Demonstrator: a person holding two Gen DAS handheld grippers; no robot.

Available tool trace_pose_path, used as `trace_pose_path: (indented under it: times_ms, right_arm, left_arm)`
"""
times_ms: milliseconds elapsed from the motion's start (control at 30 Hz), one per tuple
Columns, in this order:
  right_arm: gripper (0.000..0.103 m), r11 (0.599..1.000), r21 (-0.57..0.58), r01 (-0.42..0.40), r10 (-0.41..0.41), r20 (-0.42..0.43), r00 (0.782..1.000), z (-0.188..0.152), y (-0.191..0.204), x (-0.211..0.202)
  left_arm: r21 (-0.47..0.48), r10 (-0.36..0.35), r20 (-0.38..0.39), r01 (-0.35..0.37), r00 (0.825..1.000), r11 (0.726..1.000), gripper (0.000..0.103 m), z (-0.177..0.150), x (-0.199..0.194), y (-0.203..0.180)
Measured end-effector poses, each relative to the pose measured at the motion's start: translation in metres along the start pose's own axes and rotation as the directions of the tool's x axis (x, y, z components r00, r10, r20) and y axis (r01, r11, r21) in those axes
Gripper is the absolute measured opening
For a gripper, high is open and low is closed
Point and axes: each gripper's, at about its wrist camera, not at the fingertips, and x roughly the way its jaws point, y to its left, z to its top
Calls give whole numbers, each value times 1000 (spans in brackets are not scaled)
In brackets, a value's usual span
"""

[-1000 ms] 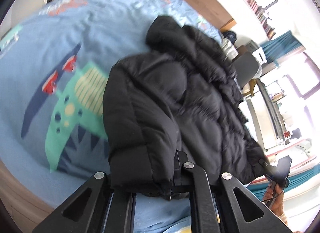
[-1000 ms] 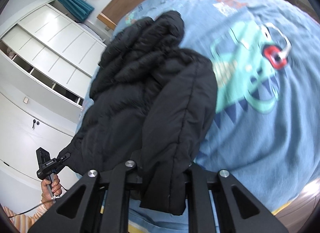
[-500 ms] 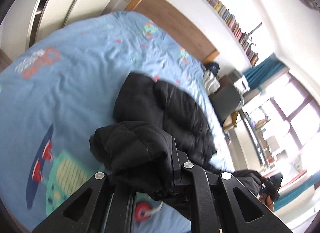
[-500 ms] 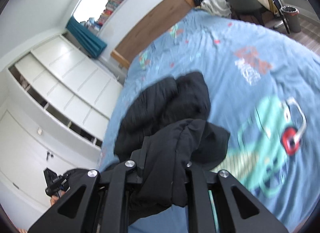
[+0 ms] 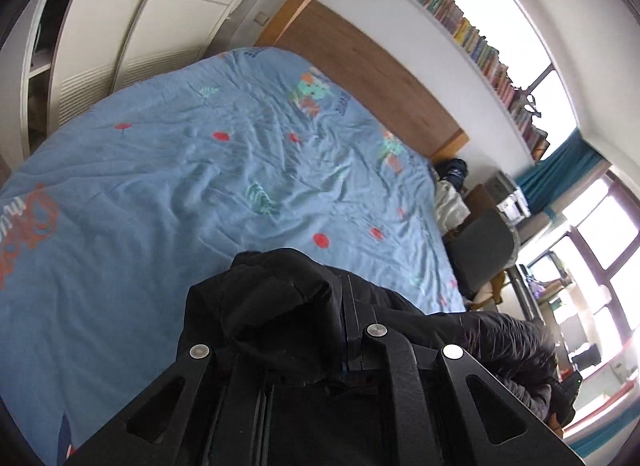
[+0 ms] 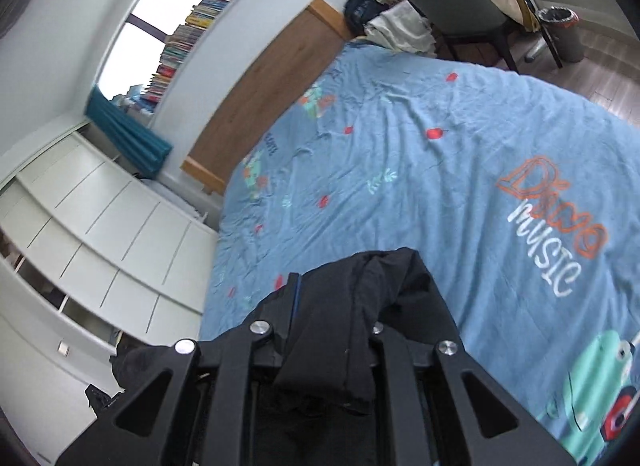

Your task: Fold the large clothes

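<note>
Left wrist view has the black puffer jacket [image 5: 280,306] bunched at the lower centre of the frame, lifted clear of the blue bedspread [image 5: 160,185] that fills the middle. I reckon each end is held up so one half can be carried over the other for a fold. The left gripper [image 5: 352,330] is clamped tight on a thick wad of it. Lower centre of the right wrist view, the right gripper [image 6: 332,322] pinches another edge of the jacket [image 6: 380,286], with the bedspread [image 6: 440,145] spread beyond

Bright daylight from blown-out windows [image 5: 516,31] (fisheye-bent, dark-cornered edges), slight motion blur
</note>
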Motion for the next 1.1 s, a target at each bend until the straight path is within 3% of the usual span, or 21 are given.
trace_pose_path:
  times_ms: [233,467,533,633,700,767,800,867,1000,1100]
  right_arm:
    - [17,985,98,139,-130,-93,987,18,-45,101]
    - [21,971,167,173,-147,-155,977,7,-85,155]
    - [24,968,197,156,-127,-155,980,4,-92,162]
    - [36,965,237,116,-85,-137,987,3,-96,160]
    - [59,963,259,76,-49,-111,993,6,-94,156]
    - [73,965,254,62,-40,-89,995,11,-87,147]
    - [74,968,243,61,-43,-80,996,15,-82,143]
    - [74,973,225,56,-43,-66,997,21,-73,133]
    - [75,984,165,61,-59,-21,998,36,-50,101]
    - [75,993,96,68,-67,-5,998,43,-28,73]
  left_arm:
    - [-66,98,-100,-104,990,992,12,11,120,37]
    - [-147,86,-177,-113,980,983,17,-2,183,68]
    - [-171,66,-188,-99,980,980,18,-2,187,72]
    - [-210,32,-189,-72,981,975,23,1,185,75]
    - [-249,-2,-176,-43,984,968,30,4,176,76]
    - [-278,-30,-153,-14,988,960,38,10,170,75]
    - [-295,-51,-134,9,990,955,46,14,162,73]
    - [-307,-56,-102,22,993,951,52,22,151,67]
    - [-279,-30,-54,14,998,960,53,39,121,53]
    - [-210,27,-31,-33,999,977,53,49,92,35]
